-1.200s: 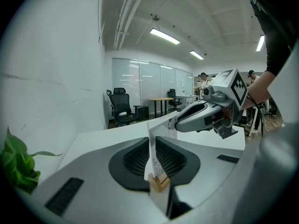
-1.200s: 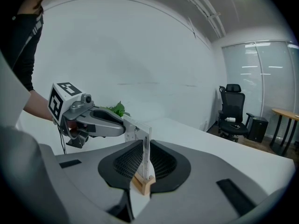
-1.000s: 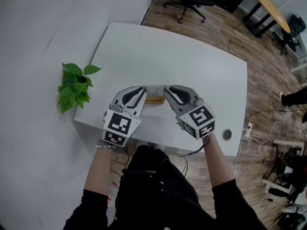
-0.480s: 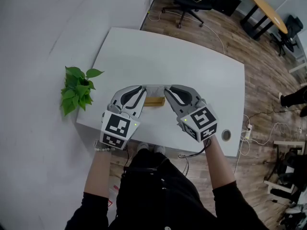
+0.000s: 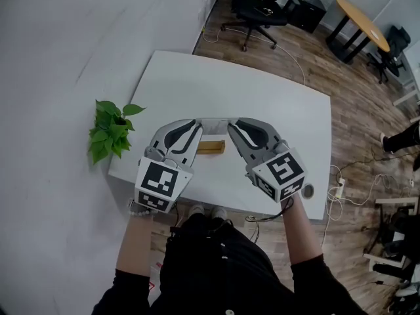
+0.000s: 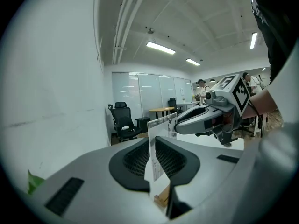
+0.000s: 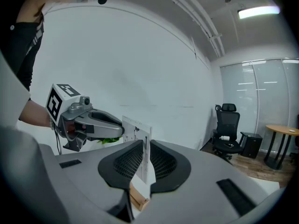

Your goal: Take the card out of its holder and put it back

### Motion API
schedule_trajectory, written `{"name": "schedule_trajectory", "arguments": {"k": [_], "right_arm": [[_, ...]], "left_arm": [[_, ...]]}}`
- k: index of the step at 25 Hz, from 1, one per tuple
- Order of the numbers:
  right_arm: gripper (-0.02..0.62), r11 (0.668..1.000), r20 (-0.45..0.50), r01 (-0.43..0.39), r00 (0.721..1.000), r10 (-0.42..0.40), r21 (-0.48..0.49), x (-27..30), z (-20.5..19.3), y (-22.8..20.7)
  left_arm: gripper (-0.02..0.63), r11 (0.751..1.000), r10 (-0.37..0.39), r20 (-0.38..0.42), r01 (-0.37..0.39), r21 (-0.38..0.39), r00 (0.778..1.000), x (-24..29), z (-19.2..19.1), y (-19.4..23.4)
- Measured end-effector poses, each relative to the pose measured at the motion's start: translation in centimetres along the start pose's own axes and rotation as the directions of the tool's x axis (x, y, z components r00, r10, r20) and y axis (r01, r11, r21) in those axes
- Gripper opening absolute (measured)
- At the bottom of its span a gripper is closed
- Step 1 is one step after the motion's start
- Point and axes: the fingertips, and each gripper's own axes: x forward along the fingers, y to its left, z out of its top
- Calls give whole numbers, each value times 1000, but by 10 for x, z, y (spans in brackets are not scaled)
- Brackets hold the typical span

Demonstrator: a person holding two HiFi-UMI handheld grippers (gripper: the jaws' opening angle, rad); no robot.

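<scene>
A white printed card hangs level between my two grippers, seen edge-on in the head view. My left gripper is shut on its left end and my right gripper on its right end. The wooden holder lies on the white table below the card, apart from it. In the left gripper view the card runs from my left gripper across to the right gripper, with the holder beneath. The right gripper view shows the card clamped in my right gripper, above the holder.
A potted green plant stands by the table's left edge against the white wall. A round cable port sits near the front right corner. An office chair and a round wooden table stand beyond on the wood floor.
Both grippers have risen together with the card between them. The gap between the card and the wooden holder on the table has grown.
</scene>
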Motion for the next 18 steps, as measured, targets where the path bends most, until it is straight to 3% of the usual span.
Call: {"name": "schedule_trajectory", "arguments": {"k": [10, 18], "right_arm": [[77, 999, 49, 17, 999, -15, -49, -18, 43, 5], [77, 995, 58, 16, 998, -10, -96, -21, 58, 12]], "left_arm": [[51, 999, 27, 54, -29, 41, 998, -20, 43, 1], [51, 997, 37, 86, -43, 61, 996, -30, 53, 4]]}}
